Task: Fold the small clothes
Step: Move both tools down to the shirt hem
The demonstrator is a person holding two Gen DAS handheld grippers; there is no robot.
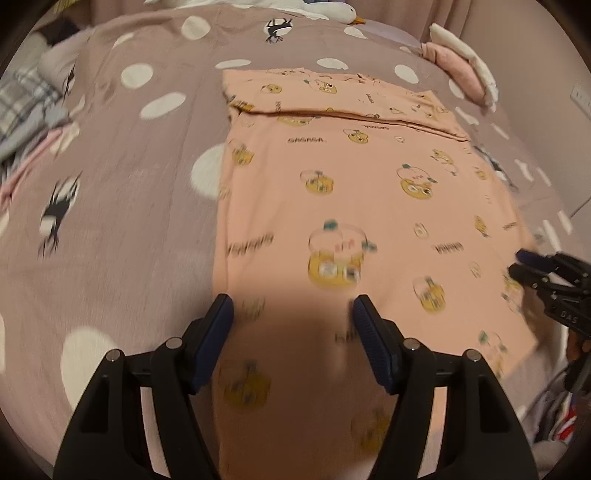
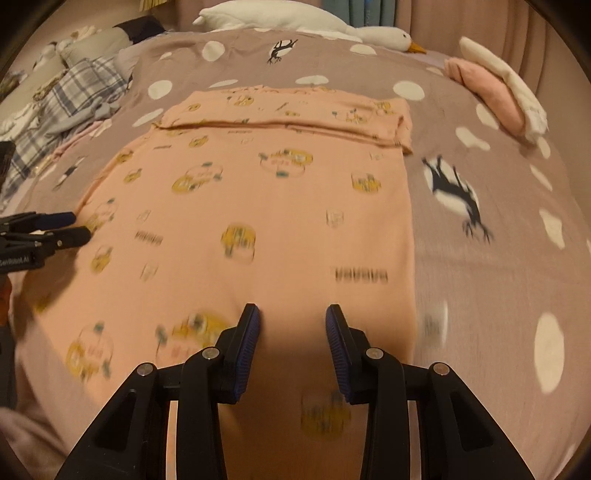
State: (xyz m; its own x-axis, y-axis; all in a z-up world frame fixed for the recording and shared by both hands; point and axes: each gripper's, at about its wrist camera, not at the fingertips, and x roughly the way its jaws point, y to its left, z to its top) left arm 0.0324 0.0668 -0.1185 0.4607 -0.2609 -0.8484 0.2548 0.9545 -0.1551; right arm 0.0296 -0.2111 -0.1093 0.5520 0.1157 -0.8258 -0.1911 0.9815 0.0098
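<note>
A peach garment (image 1: 332,166) (image 2: 258,206) printed with yellow cartoon figures lies flat on the bed, and its far end is folded over into a band (image 1: 332,96) (image 2: 288,107). My left gripper (image 1: 292,306) hovers open over the garment's near left part, with nothing between its fingers. My right gripper (image 2: 292,312) hovers over the near right part. Its jaws stand apart by a narrower gap and hold nothing. Each gripper also shows from the side in the other's view, the right gripper (image 1: 519,264) at the right edge and the left gripper (image 2: 79,226) at the left edge.
The bed has a mauve cover (image 1: 129,184) (image 2: 480,277) with white dots and bird prints. Folded pink and white clothes (image 1: 461,70) (image 2: 495,92) sit at the far right. A plaid heap of clothes (image 1: 22,103) (image 2: 62,99) lies at the left. A white goose plush (image 2: 369,33) rests at the head.
</note>
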